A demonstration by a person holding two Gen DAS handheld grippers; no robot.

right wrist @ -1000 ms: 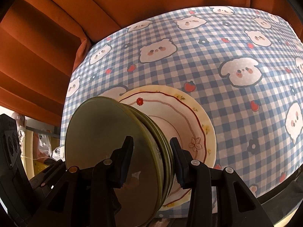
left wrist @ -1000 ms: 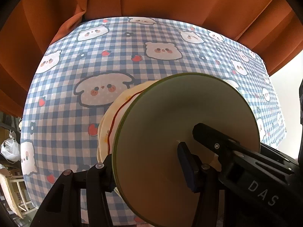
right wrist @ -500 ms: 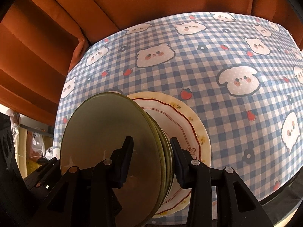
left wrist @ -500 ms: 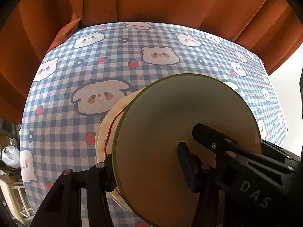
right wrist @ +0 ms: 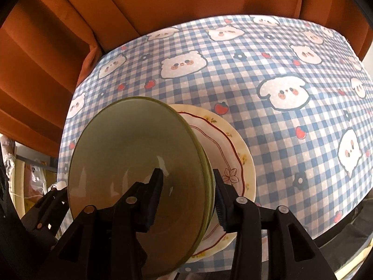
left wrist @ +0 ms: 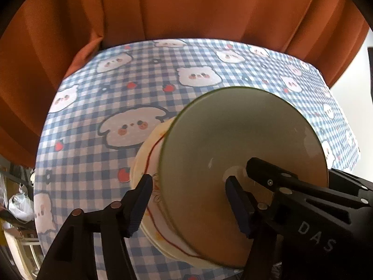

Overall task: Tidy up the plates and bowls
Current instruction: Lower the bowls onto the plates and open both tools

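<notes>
While both my grippers point steeply down over the checked tablecloth (left wrist: 98,163), the green plates (right wrist: 139,175) sit stacked on the cream flowered plate (right wrist: 235,154) near the table's near edge. My left gripper (left wrist: 188,200) is opening, its left pad clear of the stack's rim. My right gripper (right wrist: 186,193) is opening too, straddling the opposite rim, pads easing off, nothing clamped
</notes>
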